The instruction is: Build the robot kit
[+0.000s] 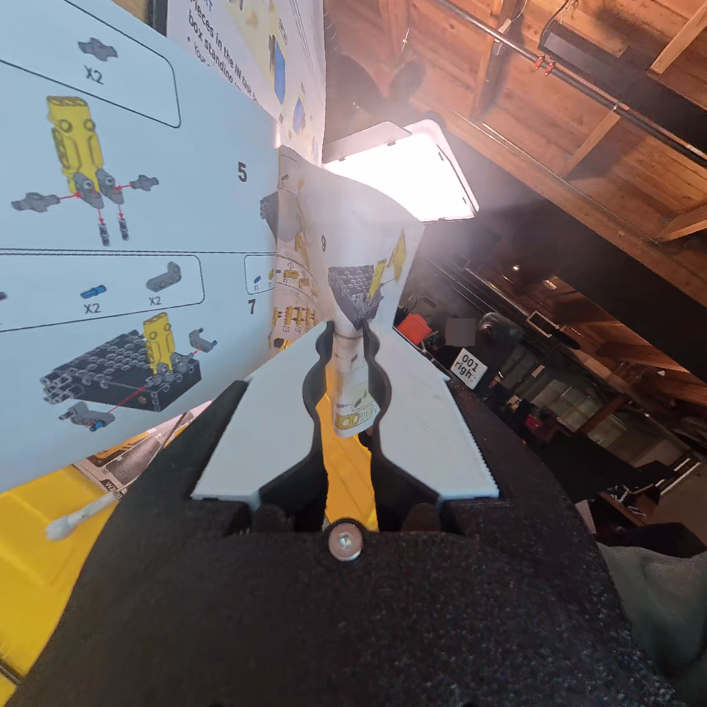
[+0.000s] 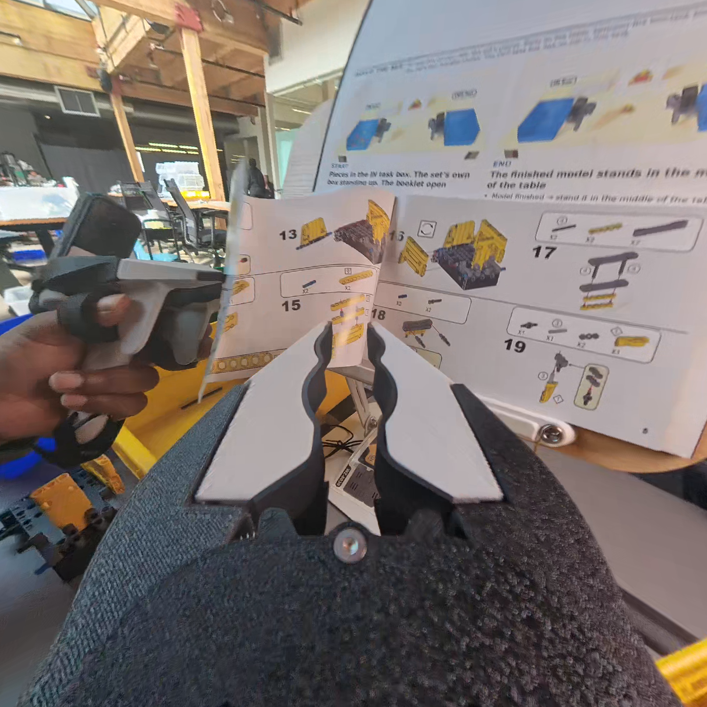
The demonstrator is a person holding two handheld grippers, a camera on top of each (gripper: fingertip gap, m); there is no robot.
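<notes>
**Both grippers pinch pages of an open building-set booklet**

The left gripper (image 1: 346,333) has its jaws pressed on a curled page (image 1: 357,275) of the instruction booklet; the paper runs down between the jaws from the tips toward 6 o'clock and fans out above them toward 12 o'clock. In the right wrist view the same gripper (image 2: 220,277) shows at 9 o'clock, held by a hand (image 2: 57,367), its jaws clamping that page edge-on.

The right gripper (image 2: 349,333) has its jaws nearly together on the lower edge of another page (image 2: 306,275), which rises from the tips toward 12 o'clock. Whether the pads truly press the paper is hard to tell, but the sheet sits between the tips.

At 9 to 10 o'clock of the left jaws a flat booklet page (image 1: 134,229) fills the view, close beside the left finger. At 1 to 3 o'clock of the right jaws lies the facing spread (image 2: 535,306), and behind it a large printed sheet (image 2: 516,114) stands upright.

A yellow box (image 2: 164,417) lies under the booklet at 7 o'clock of the right jaws, and a partly built yellow and black brick model (image 2: 65,509) rests on the counter (image 2: 23,612) at 8 o'clock. A bright lamp panel (image 1: 405,172) glows at 1 o'clock of the left jaws, with open room beyond it.
</notes>
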